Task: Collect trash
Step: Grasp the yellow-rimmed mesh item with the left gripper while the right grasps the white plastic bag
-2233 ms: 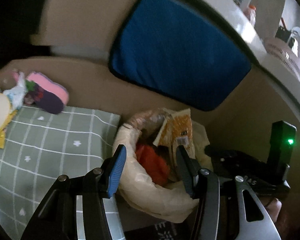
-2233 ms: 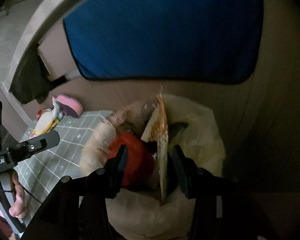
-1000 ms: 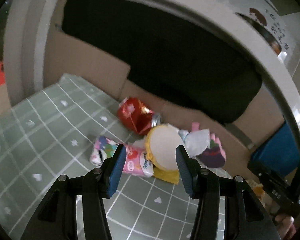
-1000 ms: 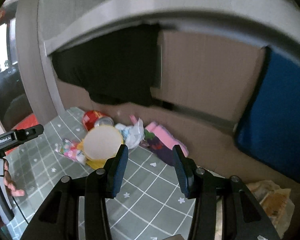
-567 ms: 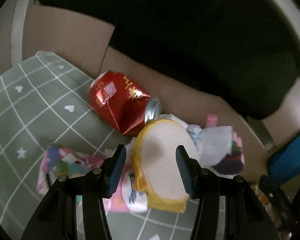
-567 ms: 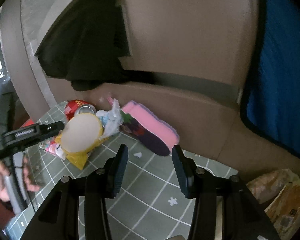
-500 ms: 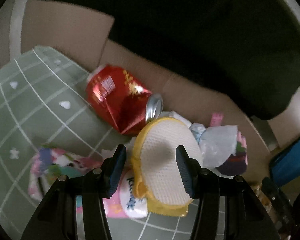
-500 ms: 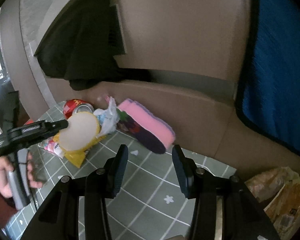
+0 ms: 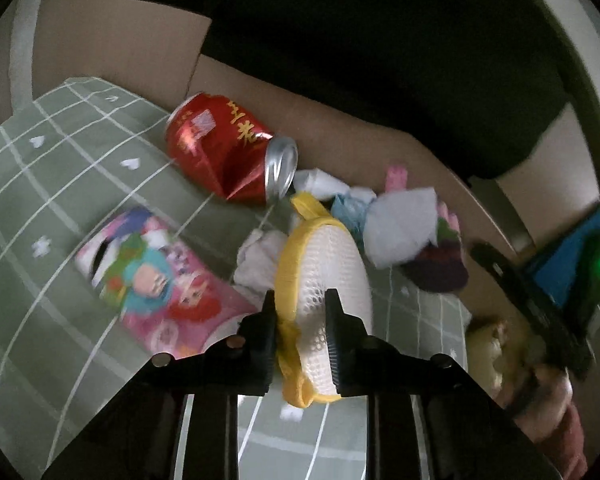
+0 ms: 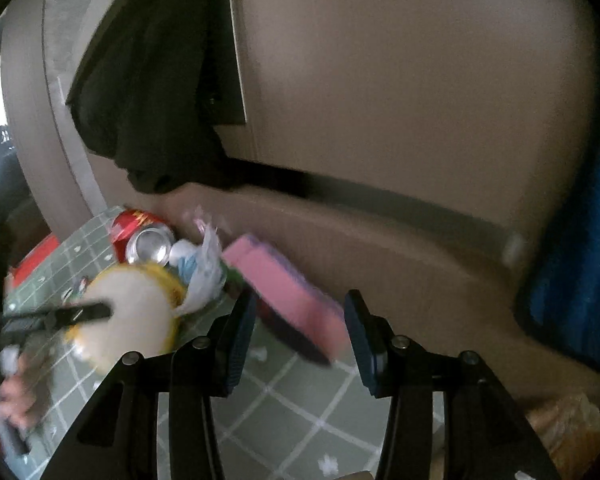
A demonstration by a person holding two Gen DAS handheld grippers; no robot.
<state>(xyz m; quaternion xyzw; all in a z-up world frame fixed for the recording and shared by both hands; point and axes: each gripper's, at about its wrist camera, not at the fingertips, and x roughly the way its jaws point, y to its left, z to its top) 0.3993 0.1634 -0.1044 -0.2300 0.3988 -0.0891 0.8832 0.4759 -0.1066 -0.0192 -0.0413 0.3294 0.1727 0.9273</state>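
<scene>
My left gripper (image 9: 300,330) is shut on a yellow-rimmed white mesh pad (image 9: 326,276), also in the right wrist view (image 10: 128,316). Behind the pad lie a crushed red can (image 9: 224,148), crumpled white tissue (image 9: 400,222) and a pink cartoon wrapper (image 9: 156,284) on the green checked mat (image 9: 40,184). My right gripper (image 10: 300,334) is open and empty, pointing at a pink and purple sponge (image 10: 288,288). The can (image 10: 140,234) and tissue (image 10: 204,272) show left of the sponge.
A tan sofa back (image 10: 400,100) and a black cloth (image 10: 148,92) rise behind the trash. A blue cushion (image 10: 580,260) is at the right. The trash bag (image 10: 572,428) shows at the lower right corner. My right gripper's body (image 9: 540,304) is at the right of the left wrist view.
My left gripper moved in over the mesh pad and shut on its edge. My right gripper moved closer to the pink sponge and stayed open.
</scene>
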